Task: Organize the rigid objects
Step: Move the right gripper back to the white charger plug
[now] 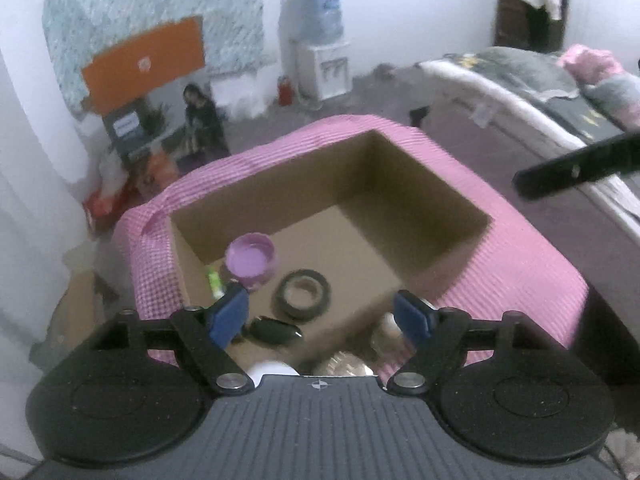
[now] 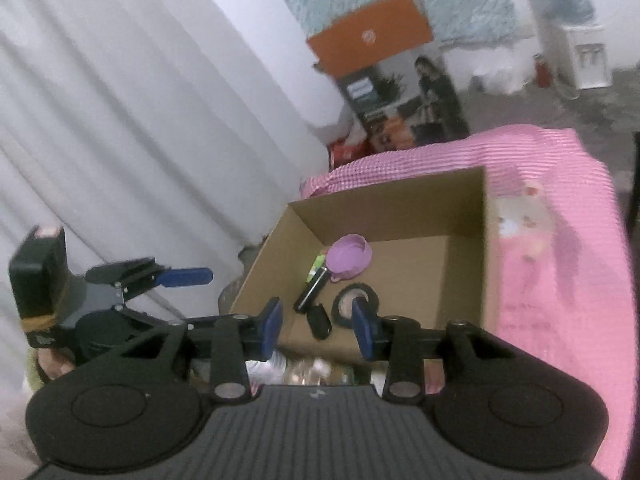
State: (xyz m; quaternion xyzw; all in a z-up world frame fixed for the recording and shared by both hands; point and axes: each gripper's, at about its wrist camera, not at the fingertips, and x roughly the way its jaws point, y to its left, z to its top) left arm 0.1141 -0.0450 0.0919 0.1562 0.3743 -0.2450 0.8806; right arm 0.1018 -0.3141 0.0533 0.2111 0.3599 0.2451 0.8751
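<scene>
Cardboard box (image 1: 400, 208) is seen on a pink checked cloth (image 1: 520, 264); a purple lid (image 1: 251, 260), a black tape roll (image 1: 302, 295), a green tube (image 1: 214, 280) and a dark oval object (image 1: 276, 330) are contained. Left gripper (image 1: 320, 316) and right gripper (image 2: 316, 324) are held spread above it, nothing being pinched.

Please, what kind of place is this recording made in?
Probably a lived-in room at home, likely a bedroom: a bed with bedding, a water dispenser by the wall, and a cardboard box on pink checked cloth.
</scene>
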